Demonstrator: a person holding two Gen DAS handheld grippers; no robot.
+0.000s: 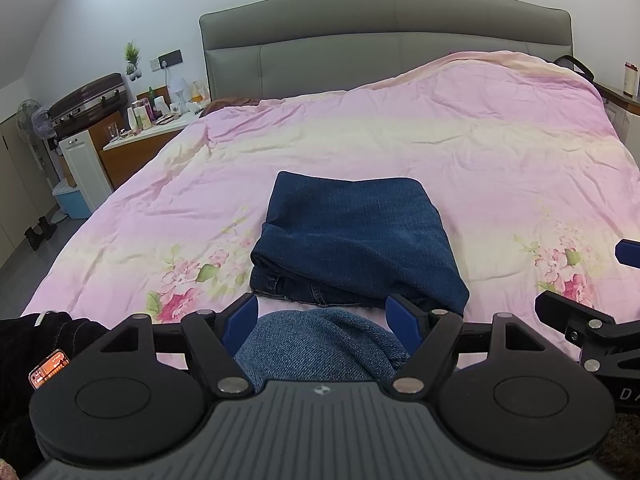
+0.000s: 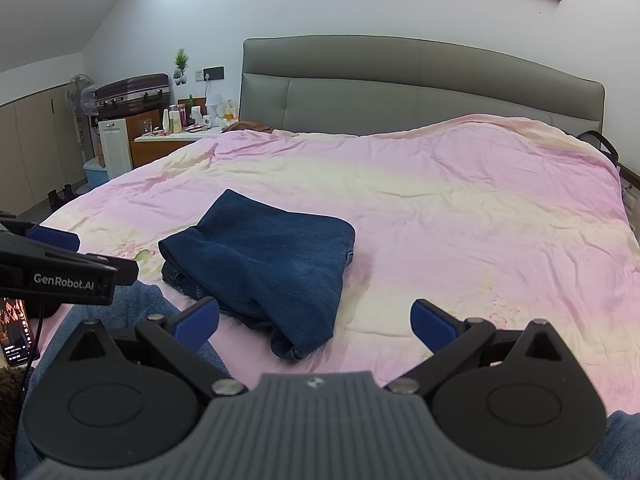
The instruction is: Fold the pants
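Dark blue jeans (image 1: 356,240) lie folded into a compact bundle on the pink floral bedcover (image 1: 460,148); they also show in the right wrist view (image 2: 268,260). My left gripper (image 1: 324,316) is open and empty, pulled back just short of the bundle's near edge, above a knee in lighter blue denim (image 1: 320,344). My right gripper (image 2: 316,318) is open and empty, near the bundle's near right corner. The right gripper's fingers show at the right edge of the left wrist view (image 1: 576,312).
A grey padded headboard (image 1: 380,40) stands at the far end. A cluttered nightstand (image 1: 156,120), a suitcase (image 1: 88,100), a fan (image 1: 34,120) and a blue bin (image 1: 72,200) stand left of the bed. A lit phone (image 1: 48,368) lies at near left.
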